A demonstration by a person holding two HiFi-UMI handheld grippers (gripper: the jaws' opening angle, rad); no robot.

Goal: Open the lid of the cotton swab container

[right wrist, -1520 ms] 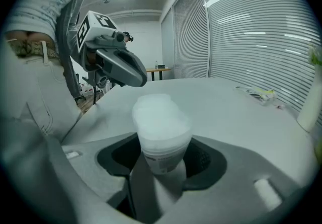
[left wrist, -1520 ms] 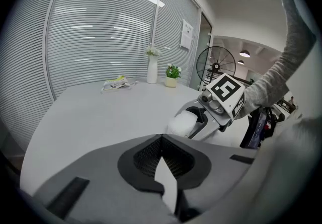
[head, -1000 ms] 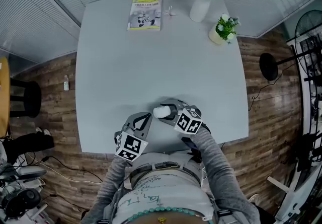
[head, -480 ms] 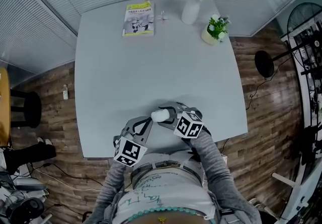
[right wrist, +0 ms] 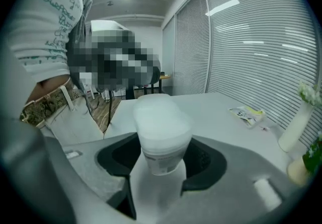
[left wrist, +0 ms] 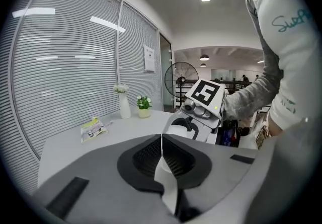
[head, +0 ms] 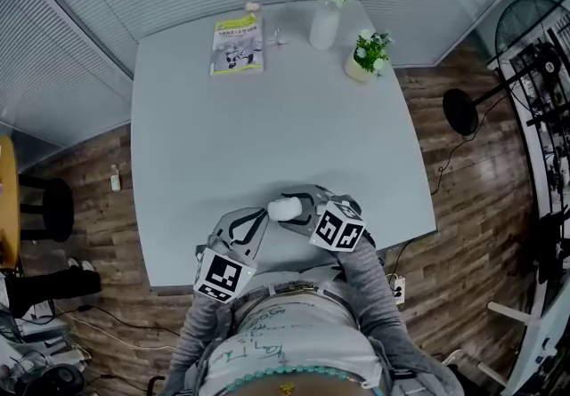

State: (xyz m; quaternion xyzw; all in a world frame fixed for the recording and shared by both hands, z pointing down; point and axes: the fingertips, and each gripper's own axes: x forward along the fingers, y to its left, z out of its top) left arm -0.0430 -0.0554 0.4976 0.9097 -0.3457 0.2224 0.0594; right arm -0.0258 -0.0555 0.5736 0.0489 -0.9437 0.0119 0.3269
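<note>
Both grippers are lifting together: my right gripper [head: 301, 207] is clamping the cotton swab container [right wrist: 160, 142] steady so my left gripper [left wrist: 162, 140], pressed together and empty, can work its lid [right wrist: 158, 115].

Shirt [left wrist: 289, 21] script starts "Sup" (rest unclear); booklet [head: 237, 44] print illegible.

In the head view my right fingers [head: 307, 197] cover most of the cotton swab container [head: 285, 206], so only its pale lid end shows. In the right gripper view its lower part is lost between those fingers, and the print on its label [right wrist: 160, 160] is too blurred to read. Seen from my left fingers [left wrist: 100, 177], the marker cube [left wrist: 207, 95] above my right fingers hides nearly all of it, and far beyond both pairs the booklet [head: 237, 33] cover and the small pale thing [head: 252, 7] beside it are too small to make out.
</note>
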